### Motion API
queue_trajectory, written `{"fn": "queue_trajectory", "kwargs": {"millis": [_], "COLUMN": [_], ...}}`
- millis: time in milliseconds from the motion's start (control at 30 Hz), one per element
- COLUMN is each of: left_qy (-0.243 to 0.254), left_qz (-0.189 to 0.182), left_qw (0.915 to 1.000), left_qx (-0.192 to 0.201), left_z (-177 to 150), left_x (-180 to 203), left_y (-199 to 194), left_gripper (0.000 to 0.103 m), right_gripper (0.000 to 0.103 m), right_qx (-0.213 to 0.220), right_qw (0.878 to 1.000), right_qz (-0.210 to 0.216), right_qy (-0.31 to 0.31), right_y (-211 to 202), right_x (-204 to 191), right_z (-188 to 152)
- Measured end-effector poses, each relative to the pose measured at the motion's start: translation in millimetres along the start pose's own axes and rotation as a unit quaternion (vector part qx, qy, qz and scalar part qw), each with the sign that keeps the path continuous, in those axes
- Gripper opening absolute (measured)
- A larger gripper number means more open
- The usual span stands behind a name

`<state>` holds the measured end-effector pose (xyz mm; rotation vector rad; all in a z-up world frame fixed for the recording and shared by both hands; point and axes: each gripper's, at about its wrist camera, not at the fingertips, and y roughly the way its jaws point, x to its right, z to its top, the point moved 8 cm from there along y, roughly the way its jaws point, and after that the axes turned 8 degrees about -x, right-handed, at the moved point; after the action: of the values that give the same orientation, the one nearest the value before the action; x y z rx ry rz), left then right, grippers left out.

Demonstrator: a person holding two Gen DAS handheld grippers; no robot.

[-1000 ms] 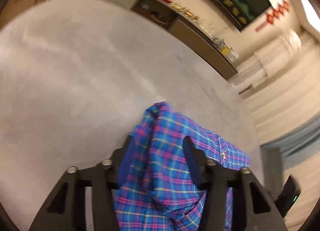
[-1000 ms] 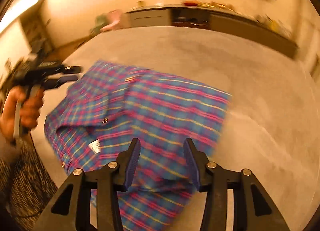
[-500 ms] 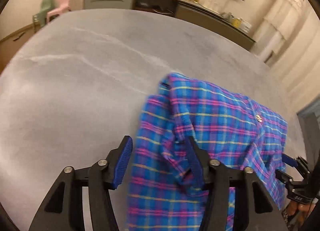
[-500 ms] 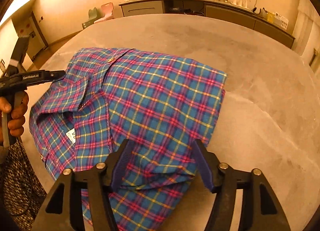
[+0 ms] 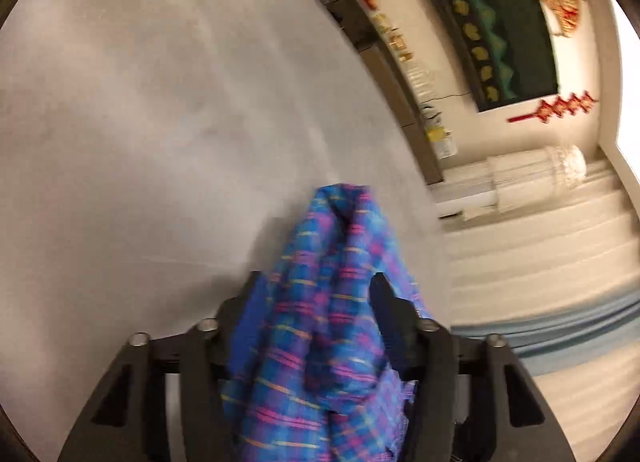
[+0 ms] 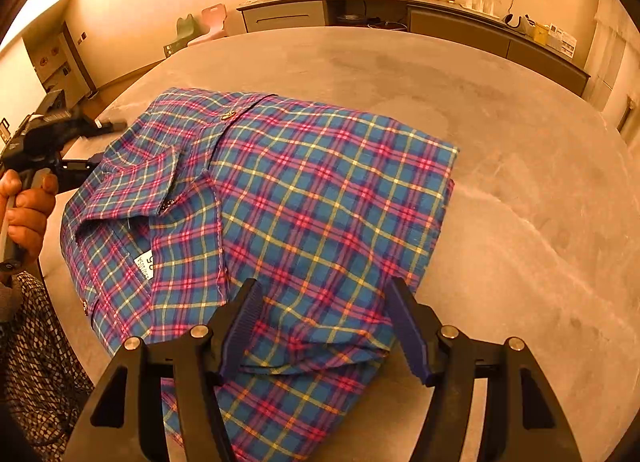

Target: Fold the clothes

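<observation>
On the grey surface (image 6: 520, 134), the plaid shirt (image 6: 304, 202) lies folded into a compact rectangle, collar at left. Right tongs (image 6: 324, 326) hover wide above its near edge, holding nothing. Left tongs (image 5: 316, 310) pinch a bunched collar-side portion, presumably for lifting.

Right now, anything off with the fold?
Mostly tidy. The plaid shirt lies folded on the table, but its near hem sticks out unevenly under the open right hand-held gripper, and the left hand-held gripper bunches fabric.
</observation>
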<state>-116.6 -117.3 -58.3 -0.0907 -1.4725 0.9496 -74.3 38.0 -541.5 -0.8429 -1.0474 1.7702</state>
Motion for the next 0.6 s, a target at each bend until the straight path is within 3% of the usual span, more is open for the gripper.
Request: {"fn": "queue_trajectory", "kwargs": {"millis": [100,167,200,233,267,300,333,367,500,600], "left_qy": [0.069,0.125,0.165,0.194,0.167,0.091,0.009,-0.041,-0.027,-0.039], "left_qz": [0.043,0.098,0.131,0.156,0.144,0.087,0.021,-0.018,-0.018,-0.024], "left_qw": [0.9967,0.9874,0.9775,0.9686,0.9752,0.9914,0.9985,0.9971,0.9980,0.9981], "left_qx": [0.008,0.005,0.006,0.000,-0.022,-0.037,-0.050,-0.062,-0.054,-0.041], "left_z": [-4,-7,-11,-14,-15,-9,-3,1,2,2], "left_x": [22,31,36,39,29,12,-6,-18,-19,-20], "left_y": [8,27,35,44,51,51,48,46,45,35], "left_gripper": [0.069,0.069,0.062,0.019,0.007,0.007,0.007,0.007,0.009,0.025], "right_gripper": [0.067,0.070,0.072,0.073,0.073,0.073,0.073,0.073,0.072,0.072], "right_qx": [0.001,0.001,0.001,0.001,0.002,0.000,-0.002,-0.004,-0.005,-0.002], "right_qw": [1.000,1.000,1.000,1.000,1.000,0.999,0.999,0.999,0.999,0.999], "right_qz": [-0.002,-0.005,-0.008,-0.012,-0.017,-0.020,-0.023,-0.025,-0.032,-0.034], "right_qy": [-0.003,-0.006,-0.011,-0.016,-0.021,-0.025,-0.029,-0.033,-0.037,-0.037], "right_y": [-4,-8,-9,-11,-13,-15,-17,-20,-28,-40], "right_x": [3,1,1,0,0,0,1,2,5,7], "right_z": [2,5,7,9,11,13,16,19,28,34]}}
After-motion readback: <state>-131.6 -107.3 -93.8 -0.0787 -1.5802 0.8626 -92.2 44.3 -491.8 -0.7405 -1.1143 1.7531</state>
